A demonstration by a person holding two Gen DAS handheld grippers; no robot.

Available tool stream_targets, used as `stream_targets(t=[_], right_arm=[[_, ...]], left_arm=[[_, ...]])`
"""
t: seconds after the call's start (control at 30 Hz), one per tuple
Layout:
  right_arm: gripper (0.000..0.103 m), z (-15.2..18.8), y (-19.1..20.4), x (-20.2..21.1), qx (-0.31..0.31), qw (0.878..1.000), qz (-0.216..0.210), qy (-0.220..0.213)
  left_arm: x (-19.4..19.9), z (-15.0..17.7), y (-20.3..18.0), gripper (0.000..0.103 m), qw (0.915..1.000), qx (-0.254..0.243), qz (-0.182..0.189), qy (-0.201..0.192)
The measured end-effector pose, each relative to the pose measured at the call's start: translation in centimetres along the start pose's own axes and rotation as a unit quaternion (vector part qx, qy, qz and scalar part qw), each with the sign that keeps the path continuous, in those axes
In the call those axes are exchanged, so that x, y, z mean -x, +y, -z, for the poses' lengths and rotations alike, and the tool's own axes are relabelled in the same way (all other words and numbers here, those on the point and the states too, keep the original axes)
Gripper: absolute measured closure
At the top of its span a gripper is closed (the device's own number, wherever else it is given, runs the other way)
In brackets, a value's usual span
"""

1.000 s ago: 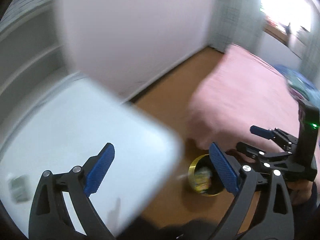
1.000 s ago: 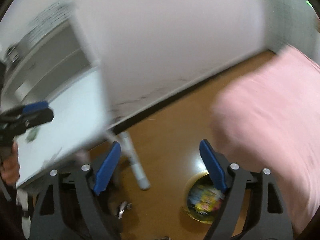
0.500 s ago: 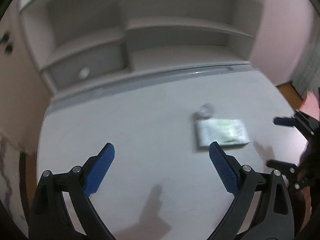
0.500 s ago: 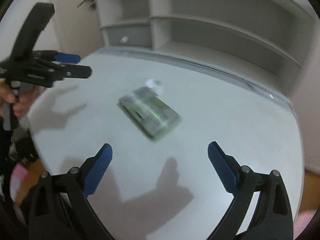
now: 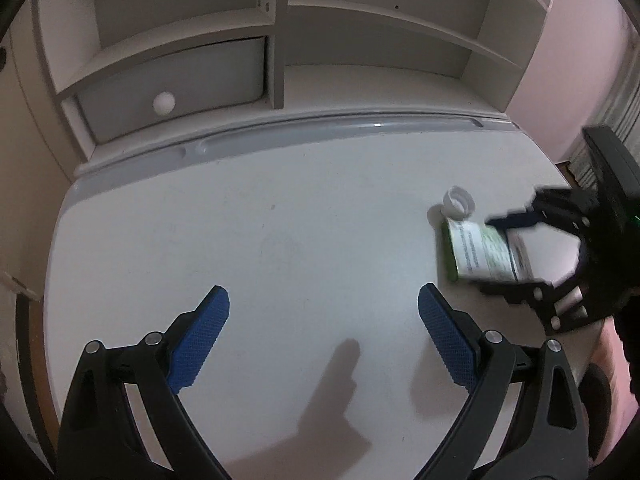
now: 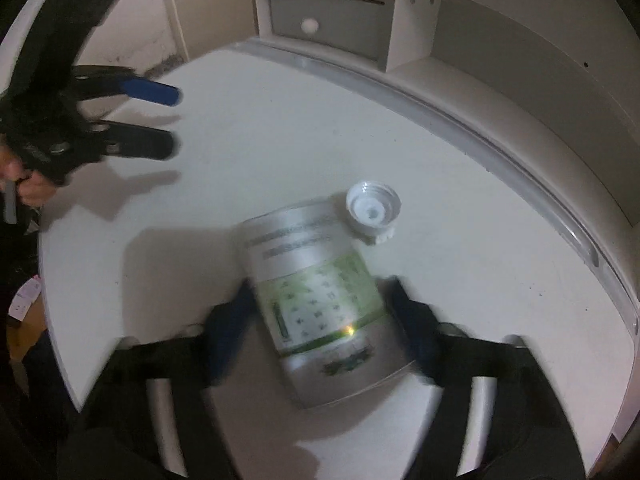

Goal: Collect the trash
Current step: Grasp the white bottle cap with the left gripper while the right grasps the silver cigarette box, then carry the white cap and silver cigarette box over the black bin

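A white and green package lies flat on the white desk, with a white bottle cap touching its far corner. My right gripper straddles the package. Its blurred jaws are closing on the two long sides, and I see no firm press on them. The left wrist view has the package at the right edge, with the right gripper around it and the cap just beyond. My left gripper hovers open over bare desk, with nothing between its fingers.
A white shelf unit with a knobbed grey drawer stands along the desk's far edge. A raised grey rail runs in front of it. A hand holds the left gripper at the desk's left rim.
Both views swung from the floor, the bin and the pink bed to the desk. The right gripper came down over the package and its jaws narrowed around it. The left gripper stayed open.
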State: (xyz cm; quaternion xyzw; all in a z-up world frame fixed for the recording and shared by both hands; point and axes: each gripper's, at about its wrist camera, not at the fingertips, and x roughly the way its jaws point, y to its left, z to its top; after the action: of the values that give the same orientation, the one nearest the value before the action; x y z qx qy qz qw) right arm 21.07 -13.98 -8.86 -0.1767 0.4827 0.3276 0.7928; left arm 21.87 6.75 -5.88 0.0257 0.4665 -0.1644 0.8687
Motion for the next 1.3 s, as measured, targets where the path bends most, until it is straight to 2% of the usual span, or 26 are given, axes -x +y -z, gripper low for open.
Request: stream_targets(t=[0.17, 0.4, 0.53, 0.63, 0.7, 0.73, 0.77, 0.8, 0.9, 0.97, 1.0, 1.1, 1.17, 1.23, 1.27, 1.3], right_arm=[[0.043, 2.5, 1.4, 2.5, -0.006, 1.0, 0.0, -0.017], [0.043, 8.4, -1.6, 7.6, -0.092, 0.994, 0.036, -0.043], [0.043, 11.7, -3.4, 9.6, -0.141, 0.987, 0.052, -0.06], [0.043, 13.4, -3.7, 10.8, -0.163, 0.982, 0.06, -0.07], [0.043, 14.8, -4.1, 11.9, -0.18, 0.978, 0.066, -0.08], [0.043, 15.6, -3.8, 12.8, -0.185, 0.977, 0.068, -0.084], [0.043, 16.3, -3.9, 13.4, -0.192, 0.975, 0.072, -0.089], [0.043, 17.2, -3.8, 14.2, -0.199, 0.972, 0.078, -0.095], [0.043, 20.2, -4.1, 16.5, -0.227, 0.963, 0.096, -0.111], [0.043, 22.7, -4.5, 18.1, -0.257, 0.952, 0.112, -0.121], [0.043, 23.5, -4.5, 18.9, -0.268, 0.948, 0.119, -0.124], [0.043, 28.1, -5.1, 21.5, -0.32, 0.925, 0.157, -0.131], [0.043, 31.5, -5.3, 23.3, -0.352, 0.907, 0.186, -0.136], [0.043, 35.3, -5.3, 25.0, -0.386, 0.887, 0.215, -0.136], [0.043, 37.9, -5.3, 26.2, -0.411, 0.87, 0.235, -0.135], [0.043, 39.5, -5.3, 26.8, -0.425, 0.861, 0.246, -0.134]], left_arm=[[-1.8, -2.7, -3.3, 0.01, 0.9992, -0.038, 0.009, -0.002], [-5.7, -5.4, -8.9, 0.011, 0.9964, -0.075, 0.035, 0.014], [-7.2, -5.4, -10.5, 0.011, 0.9961, -0.081, 0.024, 0.025], [-7.7, -5.3, -11.2, 0.011, 0.9962, -0.084, -0.003, 0.024], [-7.7, -5.2, -11.4, 0.018, 0.9963, -0.083, -0.006, 0.021], [-7.8, -5.1, -11.6, 0.038, 0.9962, -0.084, -0.005, 0.024], [-7.9, -5.1, -11.8, 0.066, 0.9962, -0.082, -0.003, 0.03], [-7.7, -5.0, -12.1, 0.073, 0.9965, -0.079, -0.008, 0.026], [-6.9, -5.0, -13.7, 0.073, 0.997, -0.068, 0.02, 0.03], [-6.1, -4.8, -16.3, 0.073, 0.9963, -0.081, 0.021, 0.019], [-5.6, -4.6, -18.2, 0.073, 0.9952, -0.091, 0.031, 0.014], [-4.5, -3.6, -24.8, 0.073, 0.989, -0.128, 0.074, 0.009], [-4.0, -2.7, -29.7, 0.073, 0.9821, -0.158, 0.102, 0.007], [-3.5, -1.2, -35.6, 0.073, 0.9716, -0.188, 0.143, 0.01], [-3.3, -0.5, -37.8, 0.073, 0.9669, -0.199, 0.159, 0.014], [-3.1, 0.6, -40.8, 0.073, 0.9598, -0.215, 0.179, 0.02]])
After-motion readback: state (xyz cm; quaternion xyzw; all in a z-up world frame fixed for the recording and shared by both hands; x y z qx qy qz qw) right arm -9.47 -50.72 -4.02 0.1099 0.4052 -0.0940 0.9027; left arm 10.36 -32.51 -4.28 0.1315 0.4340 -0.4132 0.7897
